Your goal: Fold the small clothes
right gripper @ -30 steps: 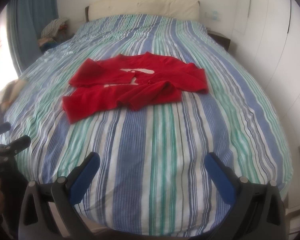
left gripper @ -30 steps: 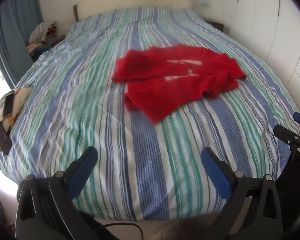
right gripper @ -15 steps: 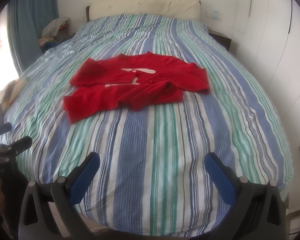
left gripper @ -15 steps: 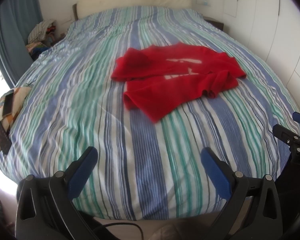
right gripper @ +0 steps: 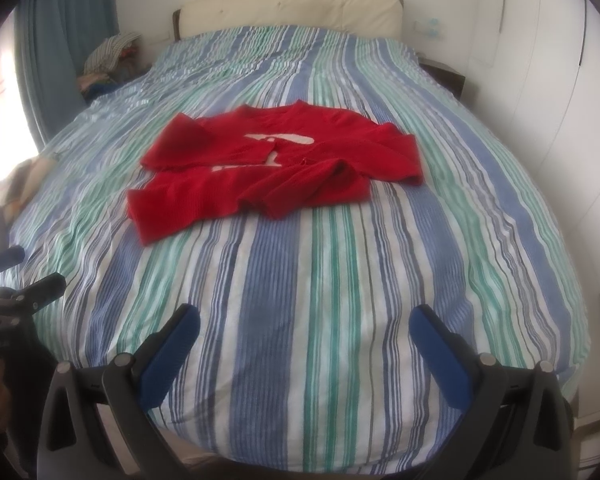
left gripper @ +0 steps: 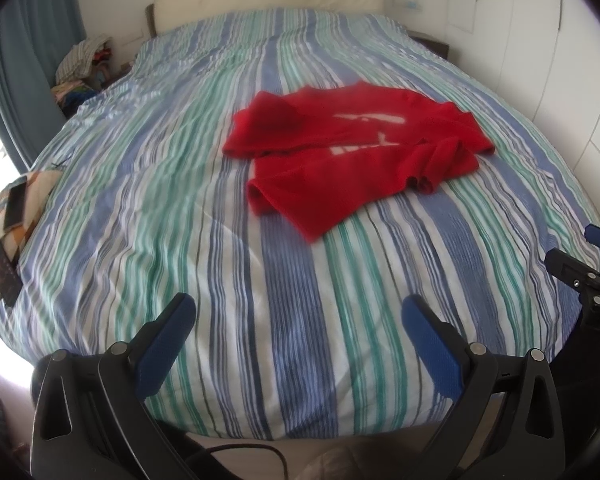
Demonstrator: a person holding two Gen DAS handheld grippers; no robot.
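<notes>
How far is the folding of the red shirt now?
Done: nothing clear; the red shirt lies rumpled on the striped bed, one sleeve flipped over its front. In hand: nothing; the left gripper and right gripper are open, apart from it. Left: flattening and every fold.

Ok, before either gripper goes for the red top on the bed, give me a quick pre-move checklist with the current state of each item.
1. Left gripper open and empty: ok, fingers spread wide.
2. Right gripper open and empty: ok, fingers spread wide.
3. Red top in view of both cameras: ok.
4. Red top lying flat for folding: not ok, it is rumpled, with a sleeve and part of the hem turned over.
5. Bedspread between the grippers and the top free of objects: ok.
6. Grippers within reach of the top: cannot tell; both hover near the foot of the bed, well short of it.
</notes>
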